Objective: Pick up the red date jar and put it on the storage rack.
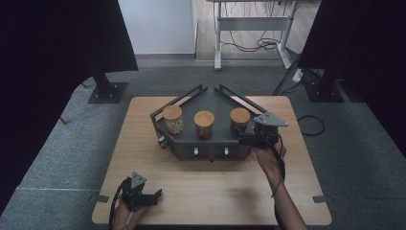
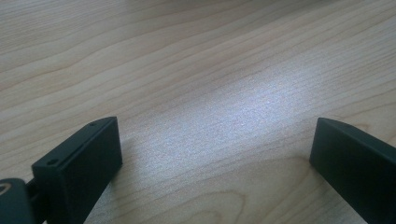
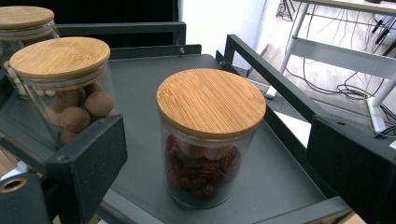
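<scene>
A dark grey angular tray [image 1: 210, 149] stands mid-table and carries three glass jars with bamboo lids. The left jar [image 1: 173, 119] holds pale pieces, the middle jar [image 1: 204, 123] brown balls [image 3: 65, 88], and the right jar [image 1: 239, 117] dark red dried fruit [image 3: 210, 140]. My right gripper [image 1: 243, 139] is at the tray's front right corner, open. In the right gripper view its jaws [image 3: 215, 163] stand wide on either side of the red-fruit jar without touching it. Near the table's front left my left gripper [image 1: 155, 196] rests open over bare wood [image 2: 215, 154].
The tray has raised rails [image 3: 266, 79] along its back sides. The wooden table [image 1: 143, 158] sits on grey carpet. Black stand bases [image 1: 107, 91] flank the far corners, and a white desk frame with loose cables [image 1: 253, 43] stands behind.
</scene>
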The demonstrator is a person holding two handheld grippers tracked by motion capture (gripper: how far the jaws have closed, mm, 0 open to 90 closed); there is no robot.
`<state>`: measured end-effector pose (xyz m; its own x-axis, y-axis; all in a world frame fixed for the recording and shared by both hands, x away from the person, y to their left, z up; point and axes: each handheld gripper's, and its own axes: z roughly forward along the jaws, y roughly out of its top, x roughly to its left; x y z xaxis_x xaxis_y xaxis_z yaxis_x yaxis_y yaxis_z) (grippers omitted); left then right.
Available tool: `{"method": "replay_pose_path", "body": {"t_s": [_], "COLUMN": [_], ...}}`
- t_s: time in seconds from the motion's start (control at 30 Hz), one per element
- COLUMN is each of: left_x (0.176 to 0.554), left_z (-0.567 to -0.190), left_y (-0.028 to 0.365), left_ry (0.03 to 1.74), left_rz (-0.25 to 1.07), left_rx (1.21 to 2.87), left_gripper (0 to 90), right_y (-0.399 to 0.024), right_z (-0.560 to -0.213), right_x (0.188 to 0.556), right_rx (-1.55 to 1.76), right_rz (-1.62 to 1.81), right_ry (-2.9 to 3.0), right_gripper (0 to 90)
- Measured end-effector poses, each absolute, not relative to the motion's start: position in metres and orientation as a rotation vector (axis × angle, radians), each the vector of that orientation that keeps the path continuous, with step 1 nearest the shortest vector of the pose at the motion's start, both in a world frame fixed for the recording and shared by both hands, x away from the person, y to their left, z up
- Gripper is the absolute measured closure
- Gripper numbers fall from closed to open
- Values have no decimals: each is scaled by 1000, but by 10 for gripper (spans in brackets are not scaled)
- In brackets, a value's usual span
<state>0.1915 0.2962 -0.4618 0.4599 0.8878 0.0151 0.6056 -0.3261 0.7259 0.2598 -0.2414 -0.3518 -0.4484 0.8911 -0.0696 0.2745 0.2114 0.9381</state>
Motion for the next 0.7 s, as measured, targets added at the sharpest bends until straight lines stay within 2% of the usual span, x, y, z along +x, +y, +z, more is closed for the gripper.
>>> {"method": "replay_pose_path", "body": {"t_s": [0.7], "left_x": [192], "left_z": [-462], "left_y": [296], "left_ry": [1239], "left_rz": [552], "left_rx": [2053], "left_gripper": [20], "right_y": [-252], "right_z": [-360], "right_x": [240], "right_rx": [1069], "right_rz": [1252], "right_ry": [1846], "right_gripper": [55]}}
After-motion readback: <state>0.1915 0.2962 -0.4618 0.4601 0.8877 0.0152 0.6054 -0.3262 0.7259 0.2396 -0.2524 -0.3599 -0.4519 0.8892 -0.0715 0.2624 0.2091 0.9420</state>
